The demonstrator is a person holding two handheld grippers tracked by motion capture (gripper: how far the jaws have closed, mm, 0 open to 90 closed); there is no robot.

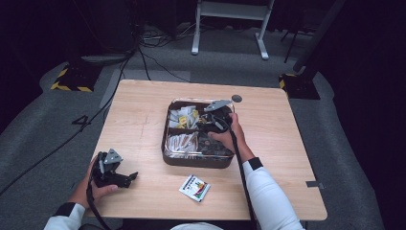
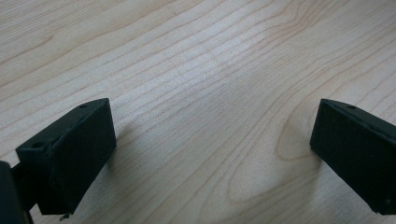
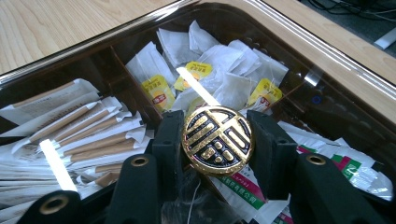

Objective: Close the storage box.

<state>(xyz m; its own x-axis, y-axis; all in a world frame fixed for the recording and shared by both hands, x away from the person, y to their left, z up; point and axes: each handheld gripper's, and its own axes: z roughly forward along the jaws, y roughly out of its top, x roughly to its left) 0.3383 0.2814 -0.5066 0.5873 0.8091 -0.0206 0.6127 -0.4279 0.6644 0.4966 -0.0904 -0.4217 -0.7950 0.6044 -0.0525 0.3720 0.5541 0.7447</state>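
Jaws of the right gripper (image 3: 217, 140) stand closed on a round black-and-gold knob (image 3: 217, 140), one pad on each side of its disc, so the face with the gold emblem looks straight up at the gripper's camera. Under the knob a glossy transparent lid seems to lie over the tray (image 3: 327, 51), since bright streaks of light sit above the contents; I judge the knob to be that lid's handle. Below it lie paper-wrapped sticks (image 3: 88, 135) on one side, and tea bags (image 3: 201, 70) with yellow tags in the far compartment. In the high view the right gripper (image 1: 216, 117) hangs over the tray's (image 1: 191, 160) middle, so the knob lies right between its jaws, and any lift goes straight up from there. The left gripper (image 1: 115, 173) rests on the worktop (image 1: 143, 110) well apart from the tray, jaws wide open over bare wood. A small packet (image 1: 195, 187) lies on the near worktop.
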